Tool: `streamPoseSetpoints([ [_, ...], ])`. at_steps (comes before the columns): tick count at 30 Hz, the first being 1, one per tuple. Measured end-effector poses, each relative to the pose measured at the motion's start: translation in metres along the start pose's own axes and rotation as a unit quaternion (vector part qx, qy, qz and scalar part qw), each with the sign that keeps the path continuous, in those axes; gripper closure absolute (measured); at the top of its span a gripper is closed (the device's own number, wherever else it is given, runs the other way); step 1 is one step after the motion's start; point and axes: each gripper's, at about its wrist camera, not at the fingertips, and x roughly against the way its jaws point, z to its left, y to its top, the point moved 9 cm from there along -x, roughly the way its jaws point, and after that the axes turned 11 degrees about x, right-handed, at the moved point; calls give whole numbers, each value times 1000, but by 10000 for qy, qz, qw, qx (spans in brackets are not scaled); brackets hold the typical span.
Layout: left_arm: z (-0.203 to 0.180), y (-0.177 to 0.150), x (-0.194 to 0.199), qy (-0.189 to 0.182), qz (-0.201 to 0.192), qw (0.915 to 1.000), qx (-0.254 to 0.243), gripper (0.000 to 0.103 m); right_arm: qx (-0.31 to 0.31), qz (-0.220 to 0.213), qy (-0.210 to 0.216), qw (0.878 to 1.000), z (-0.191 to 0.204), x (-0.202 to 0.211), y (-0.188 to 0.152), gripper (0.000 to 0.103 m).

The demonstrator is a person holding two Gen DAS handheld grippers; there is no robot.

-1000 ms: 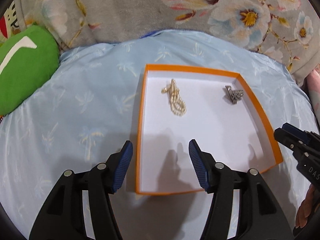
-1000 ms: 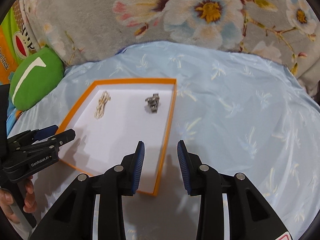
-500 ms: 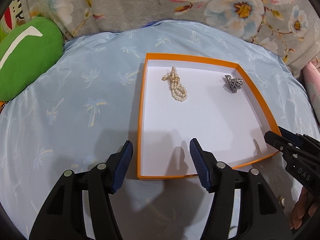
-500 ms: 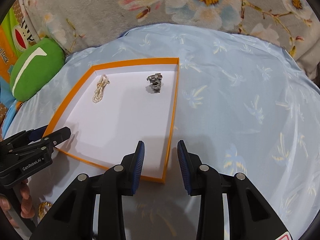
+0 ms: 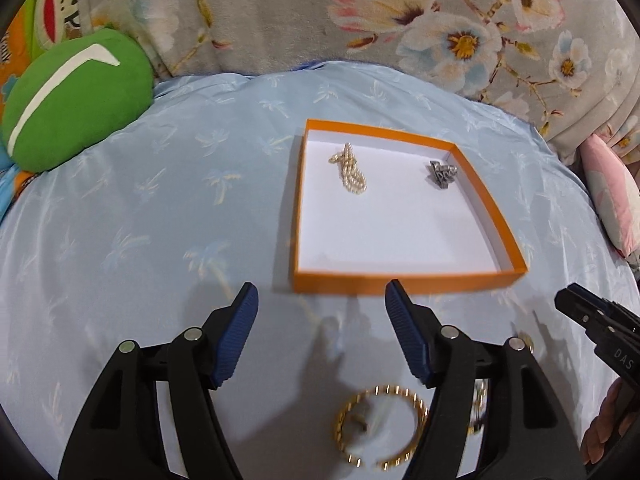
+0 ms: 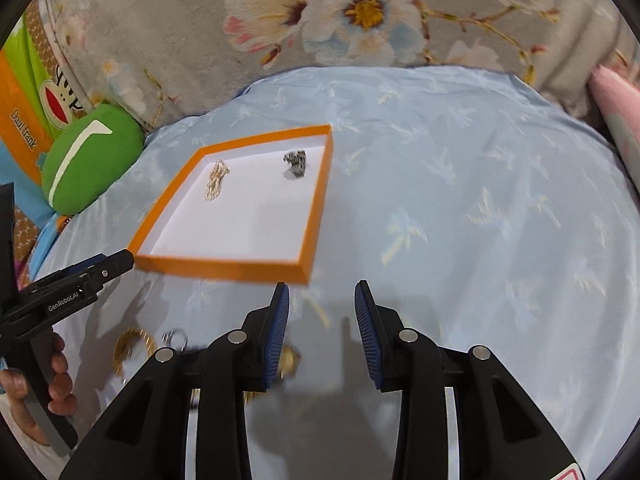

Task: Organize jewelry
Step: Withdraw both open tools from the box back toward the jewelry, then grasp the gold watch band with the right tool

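Observation:
An orange-rimmed box with a white floor lies on the blue cloth. In it are a pearl strand and a silver piece; both show in the right wrist view too, pearl strand, silver piece. A gold bracelet lies on the cloth near me, between the left gripper's arms; it also shows in the right wrist view, beside a small ring. My left gripper is open and empty, short of the box. My right gripper is open and empty, off the box's near right corner.
A green cushion sits at the far left. Floral fabric rises behind the blue cloth. A pink cushion lies at the right edge. More small gold jewelry lies under the right gripper's left finger.
Both grippers have drawn back toward me, away from the box. The gold bracelet and other small pieces on the cloth have come into view. Both jaws stay open.

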Motion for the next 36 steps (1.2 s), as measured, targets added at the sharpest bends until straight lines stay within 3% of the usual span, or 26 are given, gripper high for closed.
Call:
streamPoseSetpoints([
  [7, 14, -45, 16, 203, 152, 9996, 158, 39, -436, 244, 263, 9984, 23, -1, -32, 69],
  [11, 17, -62, 23, 70, 263, 9991, 325, 39, -638, 339, 222, 9971, 30, -9, -38, 69],
  [19, 10, -79, 28, 7, 292, 9994, 171, 33, -586, 408, -108, 9974, 36, -25, -35, 70],
  [23, 2, -82, 26, -41, 334, 9994, 24, 29, -363, 403, -268, 9982, 35, -25, -36, 76],
  [27, -5, -84, 26, -118, 371, 9992, -63, 26, -161, 411, -432, 9981, 30, -23, -39, 92],
  [31, -10, -86, 23, -71, 371, 9991, -172, 20, -90, 365, -407, 9985, 30, -19, -42, 92],
  [36, -15, -84, 17, 164, 347, 9986, -355, 19, 12, 307, -500, 9983, 31, -19, -42, 92],
])
